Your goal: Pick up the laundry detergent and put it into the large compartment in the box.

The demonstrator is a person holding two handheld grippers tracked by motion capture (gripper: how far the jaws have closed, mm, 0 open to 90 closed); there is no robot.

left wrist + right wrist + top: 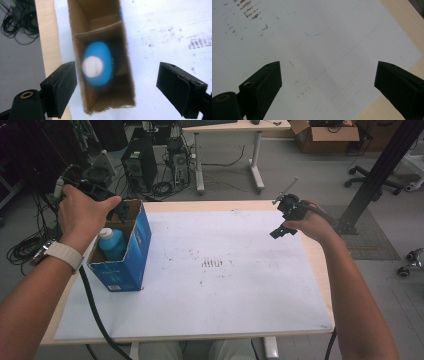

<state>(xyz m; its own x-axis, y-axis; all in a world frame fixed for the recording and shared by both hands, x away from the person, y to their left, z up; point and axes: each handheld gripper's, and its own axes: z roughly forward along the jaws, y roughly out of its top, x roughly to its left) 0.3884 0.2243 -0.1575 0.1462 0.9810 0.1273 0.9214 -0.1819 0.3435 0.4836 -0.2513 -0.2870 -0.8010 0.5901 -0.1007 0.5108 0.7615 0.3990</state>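
the table (300, 250) spreads out in front of me, its pale wood edge showing at the left, far and right sides. most of its top lies under a large white sheet (215, 290), marked near the middle with small dark smudges (212, 263); in my right gripper view i see the same sheet with faint pencil lines and brown flecks on it.

on the left part of the sheet stands a blue cardboard box (131, 251), upright, its top open, brown on the inside. in my left gripper view a cardboard wall splits it into compartments. a blue bottle (112, 243) with a white cap (92, 66) stands upright inside the box, in the near compartment as the high view shows it. it is blurred in my left gripper view, so i cannot tell finer details.

my left hand (85, 215) holds the left gripper (116, 85) above the far end of the box, pointing down into it. its jaws are spread wide, one on each side of the box, well above the bottle and touching nothing. there is nothing between the pads.

my right hand (310, 222) holds the right gripper (328, 82) over the far right part of the table, well apart from the box. its jaws gape wide too, with nothing between them, just the bare sheet and a strip of wood edge below.
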